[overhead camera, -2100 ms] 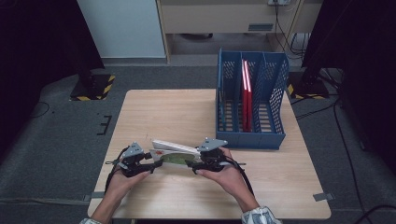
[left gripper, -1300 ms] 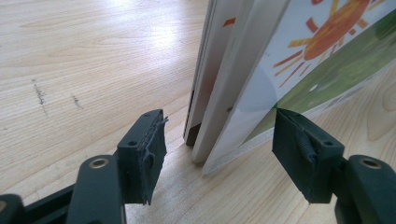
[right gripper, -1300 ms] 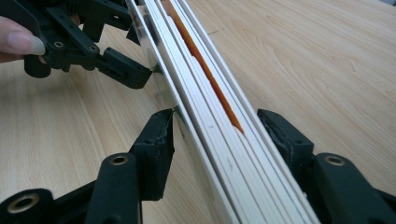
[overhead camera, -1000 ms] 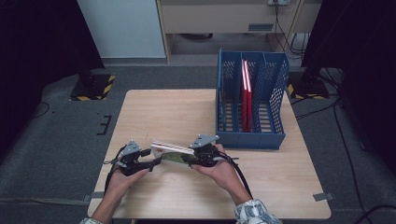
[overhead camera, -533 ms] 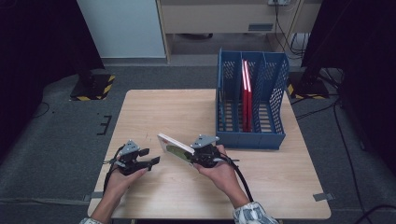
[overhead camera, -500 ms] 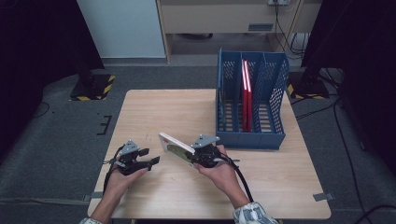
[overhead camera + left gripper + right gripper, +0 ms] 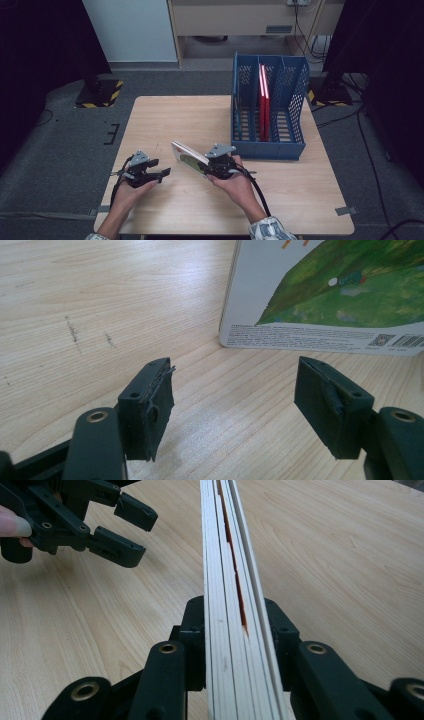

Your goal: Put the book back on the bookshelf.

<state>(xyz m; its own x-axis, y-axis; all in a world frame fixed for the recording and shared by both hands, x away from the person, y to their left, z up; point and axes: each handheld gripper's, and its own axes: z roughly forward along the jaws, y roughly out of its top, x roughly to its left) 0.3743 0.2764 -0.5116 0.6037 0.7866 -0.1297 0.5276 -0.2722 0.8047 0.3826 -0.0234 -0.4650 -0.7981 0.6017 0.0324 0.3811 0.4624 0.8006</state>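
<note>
I am holding the thin white-edged picture book with a green painted cover [image 7: 189, 158] between the two black jaws of my right gripper [image 7: 216, 165]; in the right gripper view its page edges [image 7: 230, 610] are running straight up between the jaws, which are pinching it from both sides after some opening and closing just now. The book is standing tilted over the pale wooden table [image 7: 170, 120], its far corner pointing toward my left side. My left gripper [image 7: 161, 174] is waiting just beside it with jaws spread and nothing between them; in the left gripper view the book's back cover [image 7: 320, 295] is lying ahead of the jaws, apart from them. A second ago both grippers were gripping the book by opposite ends; now the left one is off it and the book is riding on the right alone. Both my forearms are coming in low, hands resting near the table's near edge, well apart from the blue mesh plastic file rack [image 7: 270, 145] holding thin red books [image 7: 263, 100]
</note>
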